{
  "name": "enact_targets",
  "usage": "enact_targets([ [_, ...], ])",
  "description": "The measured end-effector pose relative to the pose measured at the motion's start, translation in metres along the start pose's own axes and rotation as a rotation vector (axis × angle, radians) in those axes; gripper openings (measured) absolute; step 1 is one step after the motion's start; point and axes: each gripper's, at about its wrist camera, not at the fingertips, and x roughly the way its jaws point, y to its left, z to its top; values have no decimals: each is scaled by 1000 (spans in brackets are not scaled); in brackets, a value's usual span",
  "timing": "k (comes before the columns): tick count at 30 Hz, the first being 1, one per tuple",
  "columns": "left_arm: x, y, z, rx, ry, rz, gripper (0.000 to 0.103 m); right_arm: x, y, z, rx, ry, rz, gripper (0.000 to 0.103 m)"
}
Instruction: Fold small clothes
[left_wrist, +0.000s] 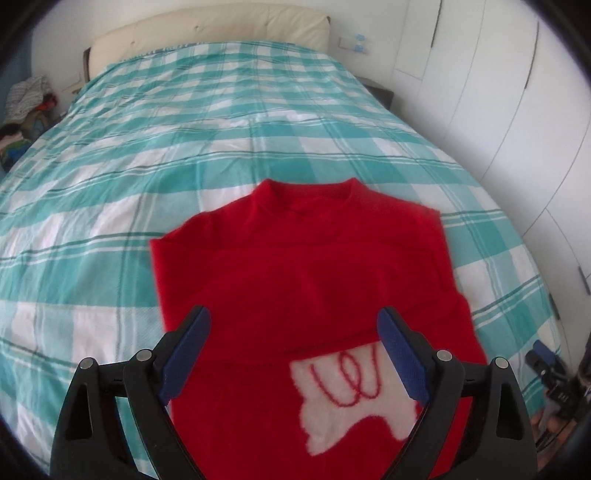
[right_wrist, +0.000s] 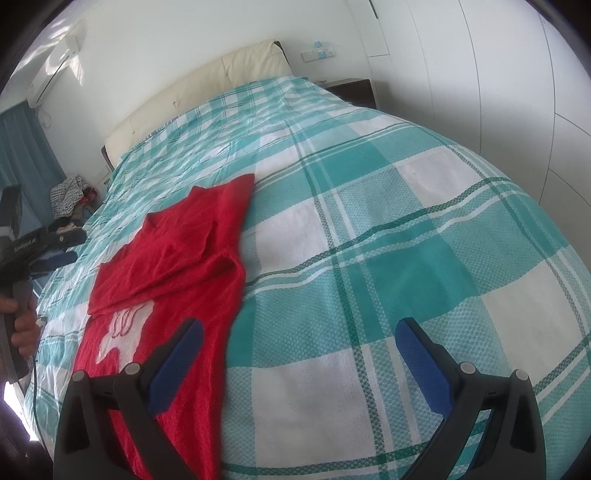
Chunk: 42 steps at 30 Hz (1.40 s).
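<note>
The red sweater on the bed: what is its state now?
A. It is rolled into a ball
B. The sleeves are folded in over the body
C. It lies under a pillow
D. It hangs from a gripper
B: the red sweater lies flat on the checked bedspread, sleeves folded over its body, touched by neither gripper.

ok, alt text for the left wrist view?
A red sweater, its sleeves folded in, lies flat on a teal-and-white checked bedspread. The open left gripper hovers over the sweater's lower half, above a white patch with red loops.
</note>
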Motion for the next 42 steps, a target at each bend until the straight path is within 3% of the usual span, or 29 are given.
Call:
enact_targets([
  [6, -33, 83, -80, -96, -33, 187, 94, -3, -1, 0, -3, -13, -22, 102],
  [9, -37, 109, -117, -172, -79, 225, 98, -4, -1, -1, -19, -26, -45, 102],
  [14, -23, 143, -152, -301, -79, 269, 97, -3, 1, -5, -56, -53, -121, 102],
  [20, -36, 152, -157, -356, -136, 251, 97, 1, 8, -8, -127, -66, -169, 102],
  [42, -24, 160, -164, -391, -78, 263, 97, 6, 13, -11, -153, -62, -159, 102],
])
